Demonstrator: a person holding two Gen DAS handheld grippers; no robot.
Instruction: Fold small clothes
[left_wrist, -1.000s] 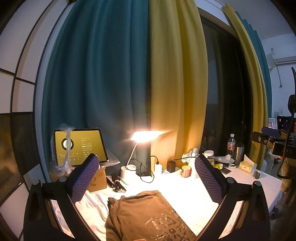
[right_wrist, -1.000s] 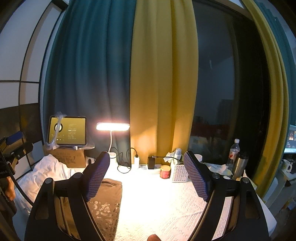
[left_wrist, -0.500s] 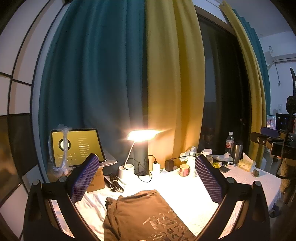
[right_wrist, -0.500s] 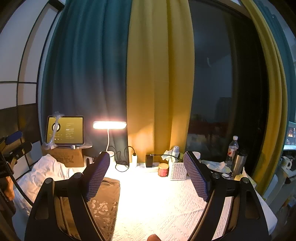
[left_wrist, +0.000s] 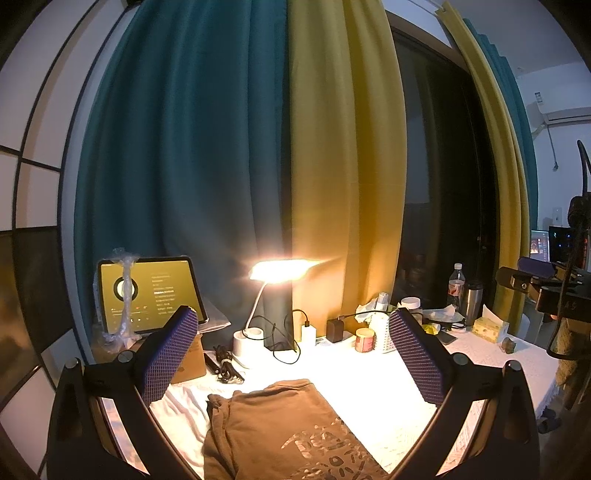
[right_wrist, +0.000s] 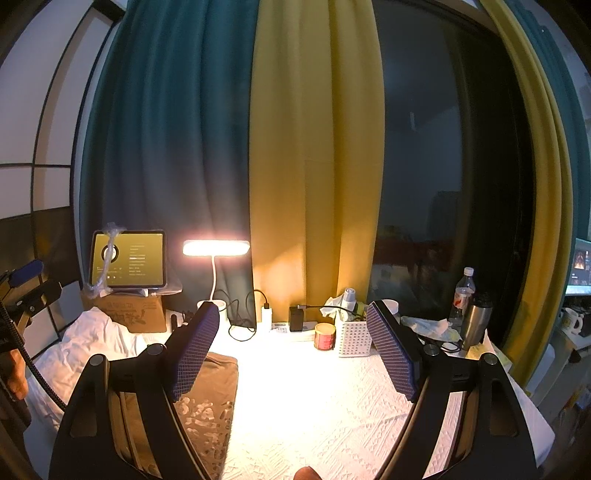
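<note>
Over the last second, tilted up slightly: lamp (left_wrist: 280, 271) and tablet (left_wrist: 147, 291) sat lower in both views. Brown shirt (left_wrist: 280, 428) lay flat on the white cloth (left_wrist: 376, 391), bottom centre of the left view, lower left of the right view. Left gripper (left_wrist: 291, 354) and right gripper (right_wrist: 291, 350) spread apart, empty, above it. Probably paused between folds.

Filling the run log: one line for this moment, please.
stage: folding | left gripper: open, empty | right gripper: open, empty | brown shirt: folded, flat on white cloth
</note>
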